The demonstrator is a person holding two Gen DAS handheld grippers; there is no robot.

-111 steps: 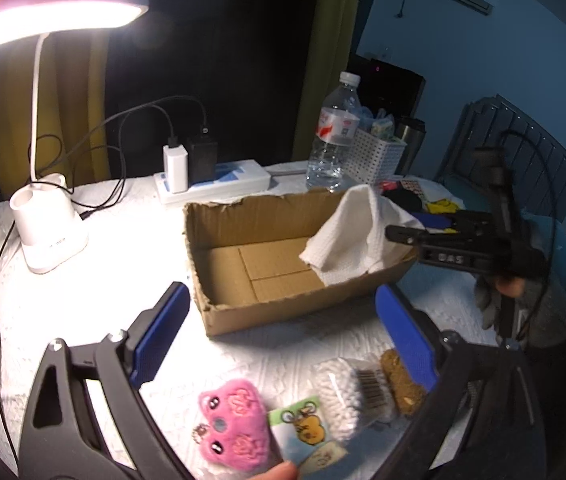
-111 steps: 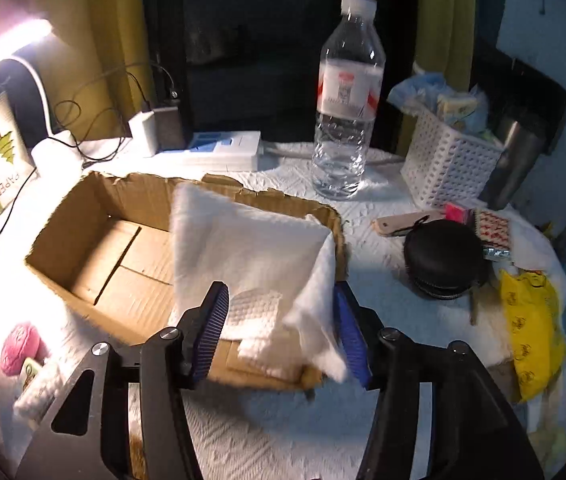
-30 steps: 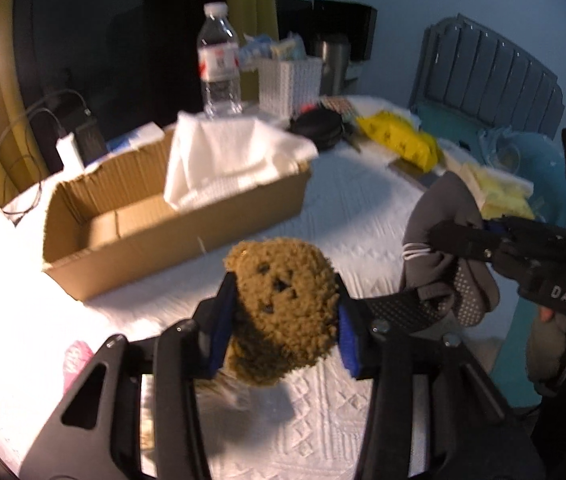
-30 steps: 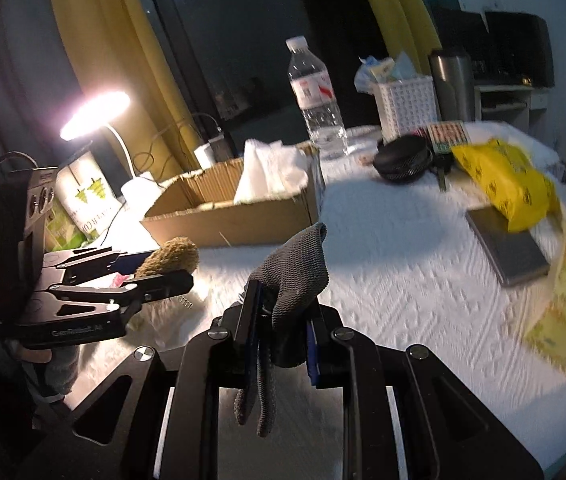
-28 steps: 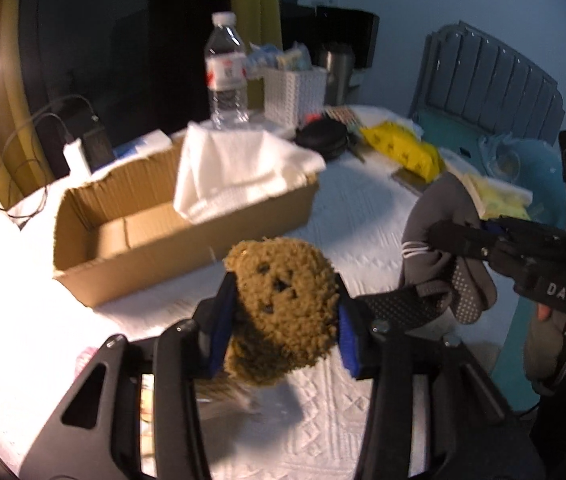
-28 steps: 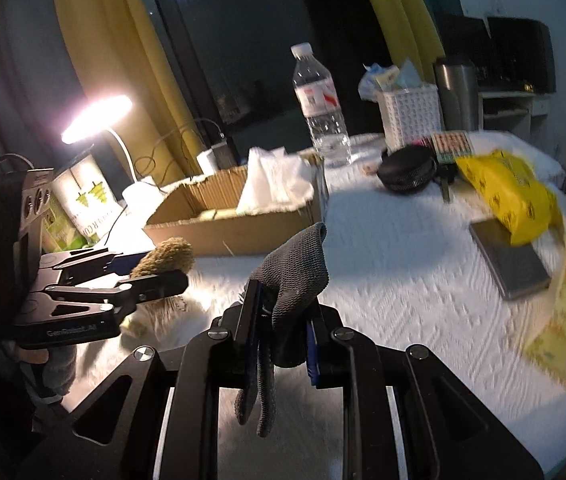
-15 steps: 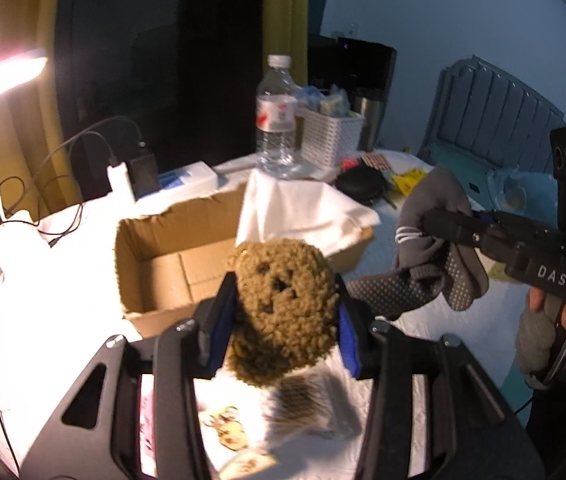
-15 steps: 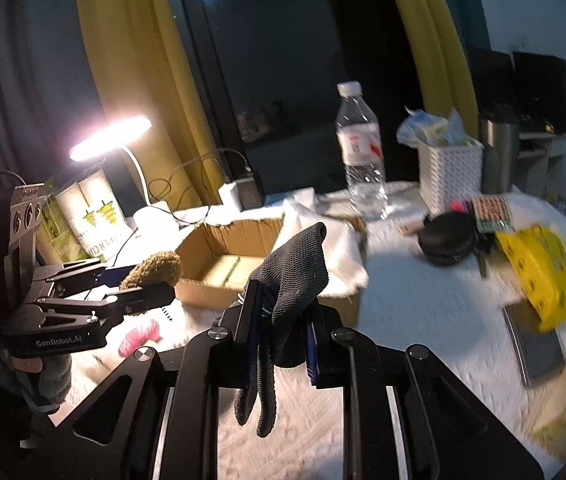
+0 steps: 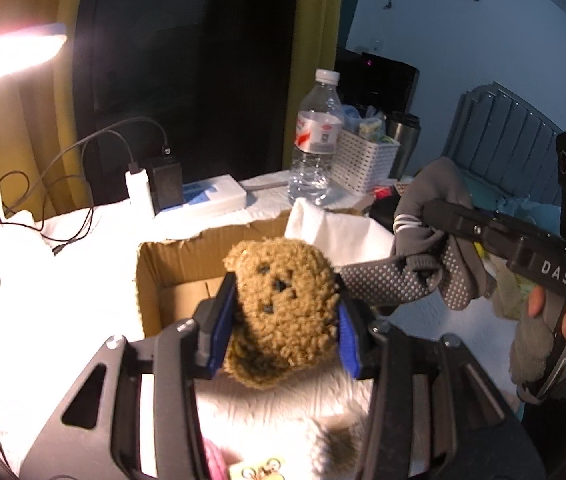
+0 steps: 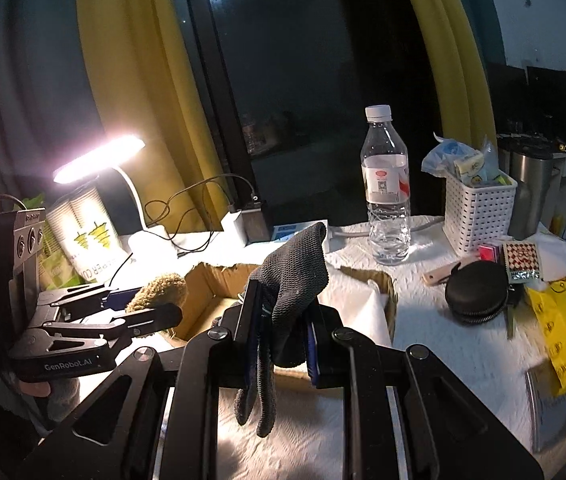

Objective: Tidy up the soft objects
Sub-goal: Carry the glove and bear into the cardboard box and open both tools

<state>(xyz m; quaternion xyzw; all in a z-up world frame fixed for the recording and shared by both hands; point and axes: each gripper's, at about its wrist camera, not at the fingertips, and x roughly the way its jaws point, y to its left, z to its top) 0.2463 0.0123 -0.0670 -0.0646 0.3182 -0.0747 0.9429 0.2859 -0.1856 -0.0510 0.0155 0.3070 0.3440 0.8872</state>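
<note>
Both soft items were held in the air before the cardboard box (image 9: 151,280).
Left gripper (image 9: 283,336) fingers clamped the brown plush toy (image 9: 281,304); right gripper (image 10: 279,328) fingers pinched the grey glove (image 10: 291,280). Next, probably: lower each into the box, then release.

On the black body of the right gripper (image 9: 435,216), as your left wrist camera sees it, you can read "DAS" in white letters. From your right wrist camera, the black frame of the left gripper (image 10: 155,304) carries "GenRobot.AI" along its lower bar. The white paper bag with green tree prints (image 10: 83,240) beside the lamp shows part of a word reading "PAPER", upside down. The clear plastic water bottle (image 10: 387,200) has a red and white label, too small to read.
</note>
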